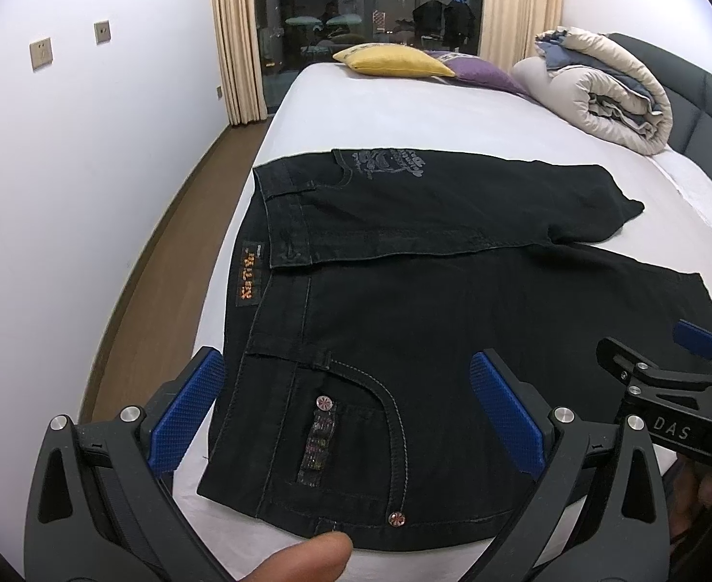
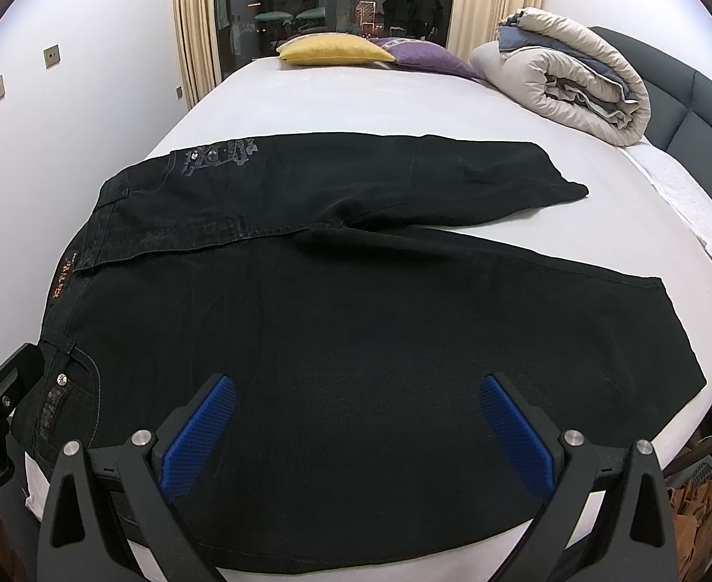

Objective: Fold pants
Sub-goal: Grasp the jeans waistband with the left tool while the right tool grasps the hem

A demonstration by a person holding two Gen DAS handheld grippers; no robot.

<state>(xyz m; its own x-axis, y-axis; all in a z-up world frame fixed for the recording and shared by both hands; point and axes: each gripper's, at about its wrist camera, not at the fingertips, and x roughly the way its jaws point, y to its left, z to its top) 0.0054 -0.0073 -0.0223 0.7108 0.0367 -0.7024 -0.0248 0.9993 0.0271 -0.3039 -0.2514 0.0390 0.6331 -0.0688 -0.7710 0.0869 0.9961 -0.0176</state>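
Observation:
Black jeans (image 1: pixel 428 310) lie spread flat on the white bed (image 1: pixel 404 106), waistband to the left, both legs running right; they also show in the right wrist view (image 2: pixel 356 320). My left gripper (image 1: pixel 346 378) is open, hovering over the near front pocket by the waistband. My right gripper (image 2: pixel 358 402) is open and empty above the near leg; it shows at the right edge of the left wrist view (image 1: pixel 686 363). The far leg's hem (image 2: pixel 569 189) is bunched.
A yellow pillow (image 2: pixel 334 51) and a purple pillow (image 2: pixel 428 58) lie at the far end. A rolled duvet (image 2: pixel 569 80) sits by the grey headboard (image 2: pixel 695 106). A white towel (image 2: pixel 695 208) lies at right. The wood floor (image 1: pixel 162 262) runs along the left.

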